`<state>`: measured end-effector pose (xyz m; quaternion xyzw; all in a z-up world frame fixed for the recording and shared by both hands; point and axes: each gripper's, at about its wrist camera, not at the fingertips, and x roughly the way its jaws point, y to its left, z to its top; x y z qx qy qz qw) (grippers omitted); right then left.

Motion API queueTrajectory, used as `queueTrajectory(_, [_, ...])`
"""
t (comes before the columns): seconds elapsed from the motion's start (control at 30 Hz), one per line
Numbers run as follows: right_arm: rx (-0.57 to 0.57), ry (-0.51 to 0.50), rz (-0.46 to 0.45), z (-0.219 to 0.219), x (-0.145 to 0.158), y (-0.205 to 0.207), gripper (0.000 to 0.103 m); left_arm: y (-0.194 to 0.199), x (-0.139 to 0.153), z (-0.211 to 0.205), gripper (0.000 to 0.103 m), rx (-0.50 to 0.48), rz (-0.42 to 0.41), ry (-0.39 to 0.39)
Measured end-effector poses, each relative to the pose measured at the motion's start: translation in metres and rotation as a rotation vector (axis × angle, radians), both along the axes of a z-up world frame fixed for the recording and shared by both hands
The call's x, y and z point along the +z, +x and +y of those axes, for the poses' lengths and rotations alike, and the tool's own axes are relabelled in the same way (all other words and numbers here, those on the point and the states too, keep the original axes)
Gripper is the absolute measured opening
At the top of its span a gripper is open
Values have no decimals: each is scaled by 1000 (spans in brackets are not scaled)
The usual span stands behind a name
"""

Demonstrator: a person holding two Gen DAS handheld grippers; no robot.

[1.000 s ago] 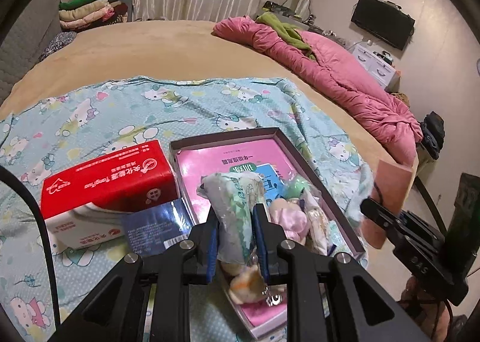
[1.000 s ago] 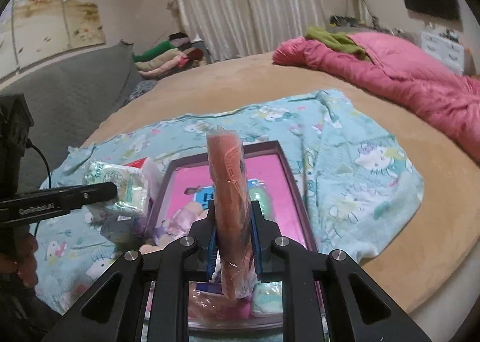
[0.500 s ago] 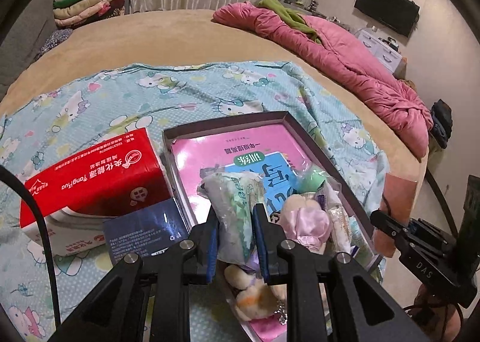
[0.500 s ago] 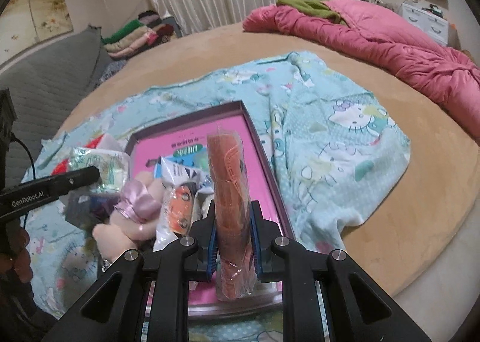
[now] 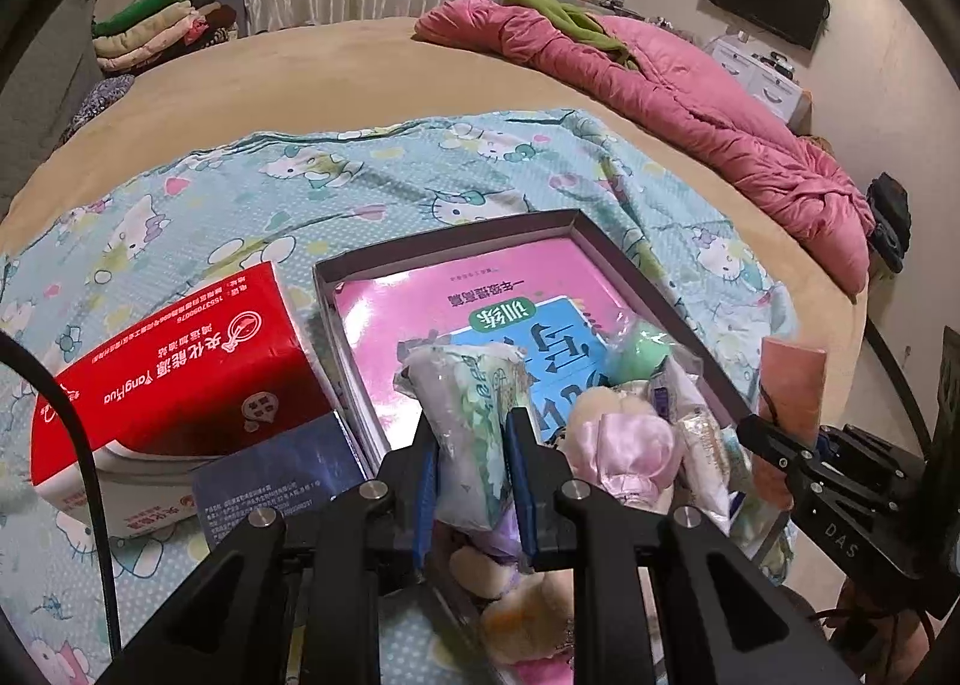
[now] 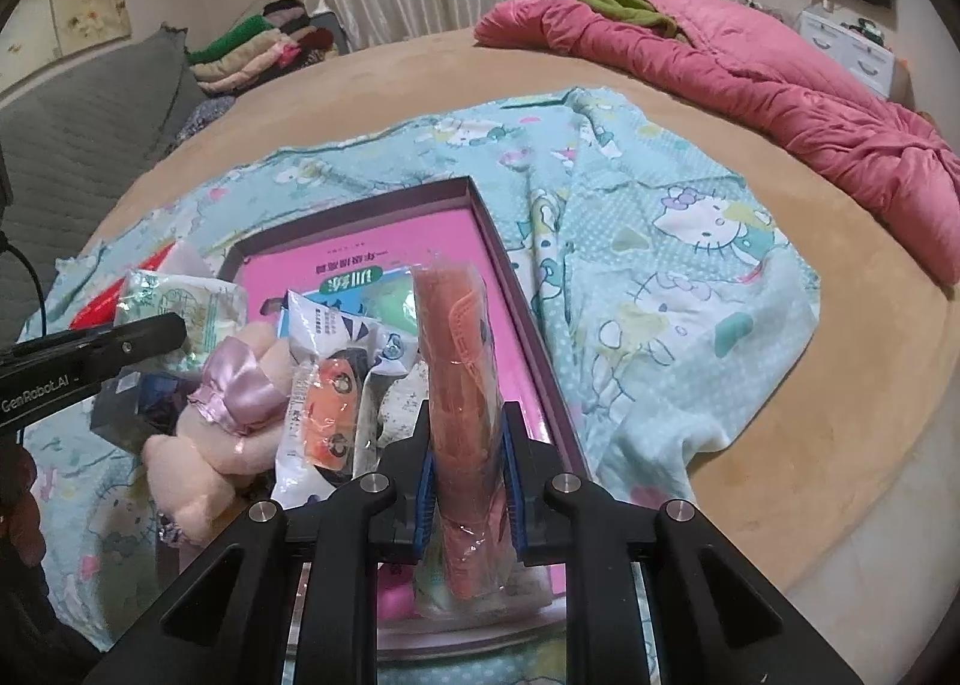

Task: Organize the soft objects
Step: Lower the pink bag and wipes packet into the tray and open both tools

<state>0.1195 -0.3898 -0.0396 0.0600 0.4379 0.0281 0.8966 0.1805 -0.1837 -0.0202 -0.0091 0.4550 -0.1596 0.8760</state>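
At far left, a red-and-white soft tissue pack with white lettering (image 5: 162,367) is lying on the pale blue cartoon-cat printed blanket (image 5: 300,193), with a small dark blue printed box (image 5: 276,475) touching its near edge. Just right of these, a shallow dark-purple-walled cardboard tray (image 5: 444,241) is sitting on the blanket, holding a pink-and-blue booklet (image 5: 510,289).

The left gripper (image 5: 474,457) is clamping a white-and-green plastic-wrapped soft packet (image 5: 468,415) upright between its blue-padded fingers (image 5: 426,475), above the tray's near left part. Beside it, a cream plush toy with a lilac satin bow (image 6: 234,403) and several plastic-wrapped packets (image 6: 336,385) are piling in the tray's near half.

The right gripper (image 6: 468,463) is squeezing an orange-pink soft item sealed in clear plastic (image 6: 462,385), standing upright over the tray's near right part. Farther right, a crumpled pink quilt (image 6: 780,84) is lying on the tan bed (image 6: 390,78).
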Motion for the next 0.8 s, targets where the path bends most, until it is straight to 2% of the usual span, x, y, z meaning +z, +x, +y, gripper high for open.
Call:
queueTrajectory(0.23, [9, 7, 20, 6, -9, 9, 22, 5, -7, 4, 22, 4, 15, -14])
queueTrajectory(0.37, [15, 21, 11, 9, -8, 9, 32, 6, -8, 6, 22, 5, 16, -18])
queueTrajectory(0.53, [9, 45, -6, 8, -3, 8, 38, 6, -8, 6, 22, 3, 17, -27])
queueTrajectory(0.6, [7, 62, -15, 7, -1, 6, 47, 6, -8, 7, 22, 3, 17, -30])
queueTrajectory(0.8, [12, 65, -37, 11, 6, 3, 52, 7, -9, 9, 22, 2, 28, -49])
